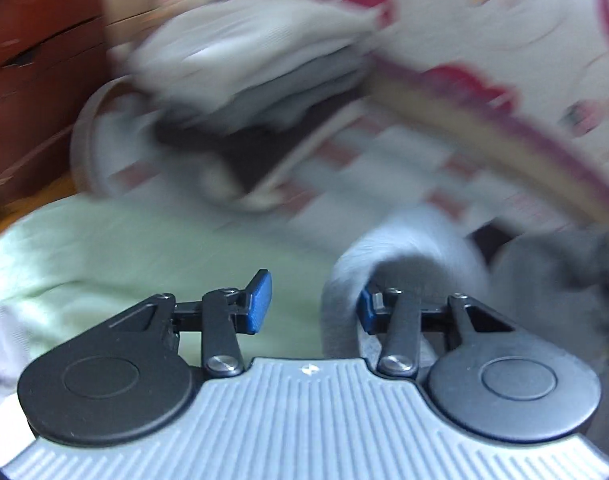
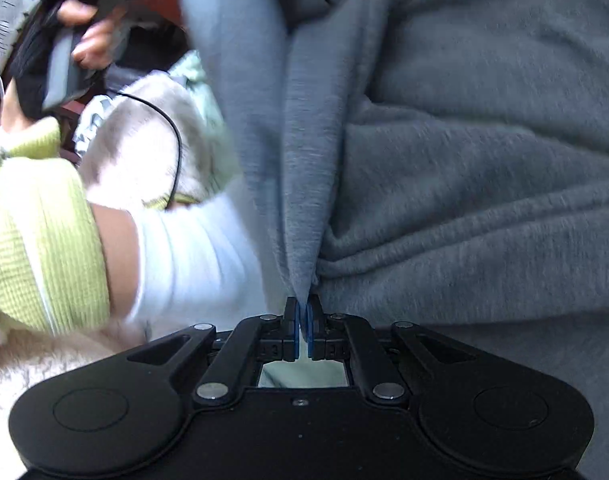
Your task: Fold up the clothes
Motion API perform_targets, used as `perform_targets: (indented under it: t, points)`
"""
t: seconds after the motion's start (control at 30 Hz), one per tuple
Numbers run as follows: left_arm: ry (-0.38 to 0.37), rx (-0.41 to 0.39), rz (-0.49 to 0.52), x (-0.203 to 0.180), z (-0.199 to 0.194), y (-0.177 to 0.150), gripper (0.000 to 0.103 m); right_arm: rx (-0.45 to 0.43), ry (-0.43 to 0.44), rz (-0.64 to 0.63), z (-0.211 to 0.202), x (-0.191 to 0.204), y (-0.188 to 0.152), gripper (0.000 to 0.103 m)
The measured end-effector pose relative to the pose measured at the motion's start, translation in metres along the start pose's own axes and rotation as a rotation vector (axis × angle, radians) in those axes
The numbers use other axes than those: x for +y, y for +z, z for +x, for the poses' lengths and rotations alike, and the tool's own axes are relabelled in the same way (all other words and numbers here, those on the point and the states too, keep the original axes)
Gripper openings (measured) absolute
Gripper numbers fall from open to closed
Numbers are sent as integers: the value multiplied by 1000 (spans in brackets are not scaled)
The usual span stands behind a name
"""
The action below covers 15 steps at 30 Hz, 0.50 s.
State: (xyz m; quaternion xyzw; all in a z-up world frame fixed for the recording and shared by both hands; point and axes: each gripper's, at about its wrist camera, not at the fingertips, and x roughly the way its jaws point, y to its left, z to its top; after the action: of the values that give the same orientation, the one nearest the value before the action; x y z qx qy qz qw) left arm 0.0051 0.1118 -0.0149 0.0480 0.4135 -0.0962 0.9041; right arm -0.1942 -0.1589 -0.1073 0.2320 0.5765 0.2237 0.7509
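Left wrist view was blurred: the left hand-held gripper (image 1: 314, 304) stood parted over a pale green cloth (image 1: 124, 248), and a fold of the grey garment (image 1: 404, 248) draped against its right pad (image 1: 364, 312), not pinched. Right wrist view showed the right hand-held gripper (image 2: 303, 326) clenched on a ridge of that grey garment (image 2: 464, 160), which hung in soft, heavy folds to the right. It looked like thick fleece: limp, grippy rather than slippery, not fragile. A hem or seam edge would likely give the surest hold, since a mid-cloth pinch gathers the bulk.
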Motion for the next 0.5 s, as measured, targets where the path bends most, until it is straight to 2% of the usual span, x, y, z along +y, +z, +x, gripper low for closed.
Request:
perform_targets:
  t: [0.13,0.2,0.27,0.3,0.33,0.4,0.47,0.5]
  points:
    - [105,6,-100,45,-18,-6,44,125,-179,-24,12,-2,-9,1]
    - [162,-25,-84,49,-26,1,46,124,-183,-33,9,-5,-16,1]
    - [157,-65,-47,42,-33,13,48,71,-166,-10,-5,-9,-18,2]
    - [129,-80,-30,37,-36,18,51,25,-161,10,-17,-12,-17,4]
    - [61,-86,-11,27,-36,23,53,-32,-159,27,-32,-14,-15,4]
    - [-92,-76,43,1,-30,31,66,-161,-178,49,-65,-19,-9,10]
    - [-211,-34,118,-33,-13,37,68,-283,-240,62,-99,-25,-2,11]
    - [-252,-19,159,-51,-4,39,68,-340,-304,66,-114,-29,1,14]
